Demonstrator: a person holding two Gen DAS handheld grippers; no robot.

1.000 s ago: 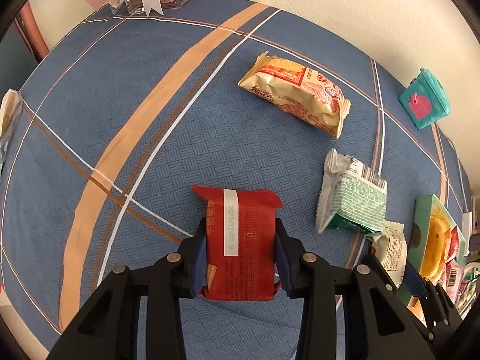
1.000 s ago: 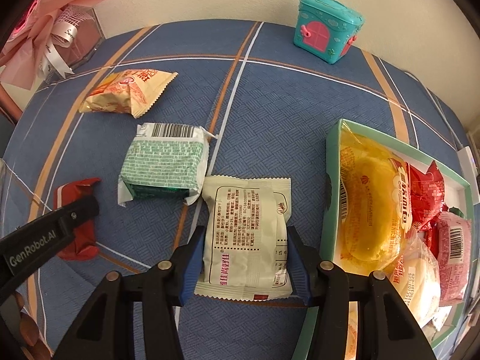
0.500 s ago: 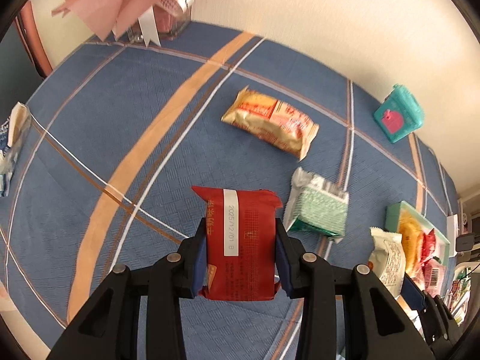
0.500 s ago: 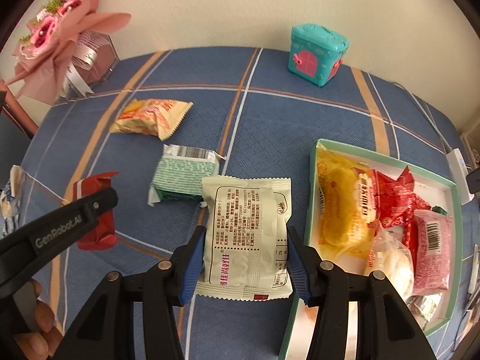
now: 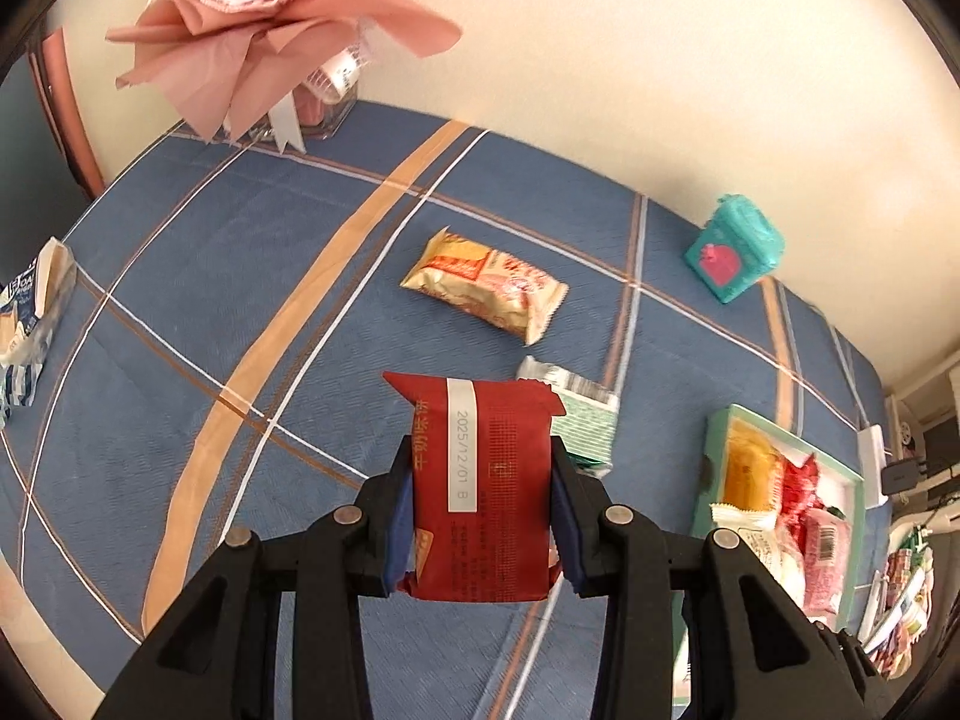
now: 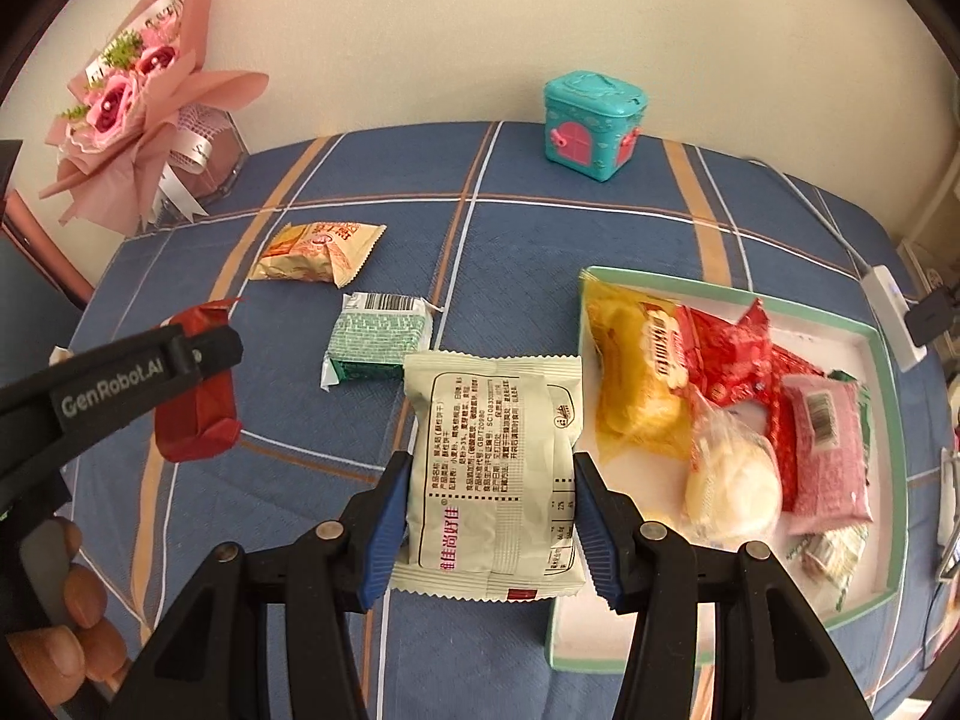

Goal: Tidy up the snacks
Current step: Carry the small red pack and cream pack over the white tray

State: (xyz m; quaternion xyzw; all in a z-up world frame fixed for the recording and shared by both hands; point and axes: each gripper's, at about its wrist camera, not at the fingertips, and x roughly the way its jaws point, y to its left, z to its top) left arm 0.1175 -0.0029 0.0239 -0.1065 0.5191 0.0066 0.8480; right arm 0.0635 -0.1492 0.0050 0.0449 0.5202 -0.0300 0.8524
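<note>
Now, from the left wrist, the left gripper point(image 5: 483, 507) is clamped on a red packet point(image 5: 483, 489), which hangs clear of the blue tablecloth point(image 5: 180, 312). A second ago the cloth filled this view; now the pink bouquet point(image 5: 270, 6) and the wall show above it, so the packet has been lifted. An orange packet point(image 5: 486, 291) and a green packet point(image 5: 579, 414) lie on the cloth beyond.

From the right wrist, the right gripper point(image 6: 486, 528) grips a pale cream packet point(image 6: 492, 474), also raised since a second ago, just left of the green-rimmed tray point(image 6: 888, 372) that already holds several snacks. The left gripper point(image 6: 207, 348) shows at the far left with its red packet point(image 6: 195, 402).

Both packets look ready to be carried to the tray, leaving two on the cloth.
</note>
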